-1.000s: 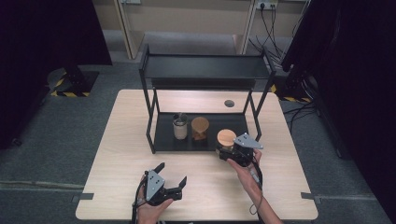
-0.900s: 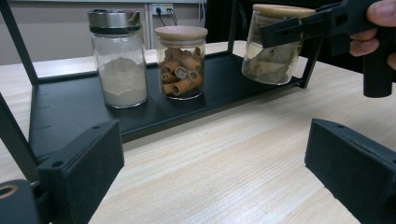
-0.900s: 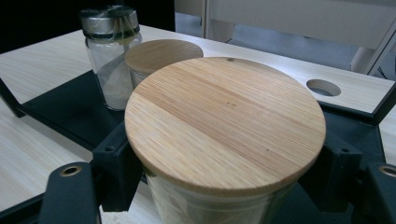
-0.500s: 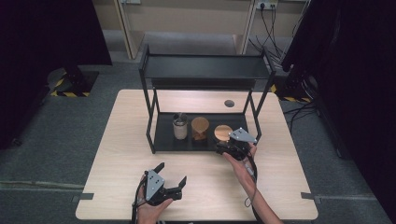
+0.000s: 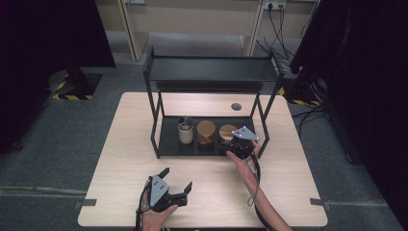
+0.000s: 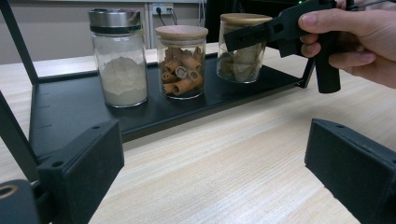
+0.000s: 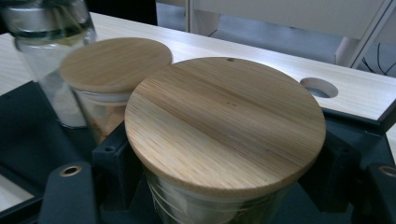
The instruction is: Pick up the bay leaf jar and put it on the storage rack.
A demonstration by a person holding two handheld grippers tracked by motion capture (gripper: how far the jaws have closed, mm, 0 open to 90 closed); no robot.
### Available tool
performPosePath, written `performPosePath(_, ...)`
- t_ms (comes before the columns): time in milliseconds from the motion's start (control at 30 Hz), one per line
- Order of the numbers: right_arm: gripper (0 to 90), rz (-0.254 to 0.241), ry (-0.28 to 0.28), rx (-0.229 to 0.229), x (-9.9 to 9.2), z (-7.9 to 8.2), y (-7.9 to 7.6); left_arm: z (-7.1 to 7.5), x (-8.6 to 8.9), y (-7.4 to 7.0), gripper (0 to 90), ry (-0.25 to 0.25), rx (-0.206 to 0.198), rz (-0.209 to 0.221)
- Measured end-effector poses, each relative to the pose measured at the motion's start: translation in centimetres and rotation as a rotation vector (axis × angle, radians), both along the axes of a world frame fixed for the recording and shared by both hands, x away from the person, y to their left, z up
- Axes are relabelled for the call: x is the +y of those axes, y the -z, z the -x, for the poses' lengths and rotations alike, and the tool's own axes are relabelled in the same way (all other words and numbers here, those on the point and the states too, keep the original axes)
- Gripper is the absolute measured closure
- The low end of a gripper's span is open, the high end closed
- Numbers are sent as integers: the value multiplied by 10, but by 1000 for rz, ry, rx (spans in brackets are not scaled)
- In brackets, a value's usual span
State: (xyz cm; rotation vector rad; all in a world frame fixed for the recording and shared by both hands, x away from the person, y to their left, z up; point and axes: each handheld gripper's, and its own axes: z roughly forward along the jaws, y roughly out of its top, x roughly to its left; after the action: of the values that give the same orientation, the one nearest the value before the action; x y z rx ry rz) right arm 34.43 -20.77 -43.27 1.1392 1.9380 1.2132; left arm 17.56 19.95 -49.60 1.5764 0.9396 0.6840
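The right gripper [image 5: 230, 144] had its jaws closed against the glass wall of the wood-lidded jar of dried leaves [image 7: 224, 126], which stood at the right end of the lower shelf [image 5: 168, 144] of the black rack [image 5: 211, 72]. The jaws sat just under the lid, high on the jar, so a tilt of the hand could have tipped it or let the smooth glass slip. Just beside it stood the jar of rolled bark [image 6: 181, 60], near enough to be knocked by a sideways push; beyond that was the steel-capped jar of powder [image 6: 118, 58]. The left gripper [image 5: 178, 185] rested on the table [image 5: 288, 192], well apart, jaws wide and holding nothing.
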Motion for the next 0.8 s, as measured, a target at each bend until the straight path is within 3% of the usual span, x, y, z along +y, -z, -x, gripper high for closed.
performPosePath(800,255,-4,2,17,10,-16,6,0,0,0,37,1,0,1)
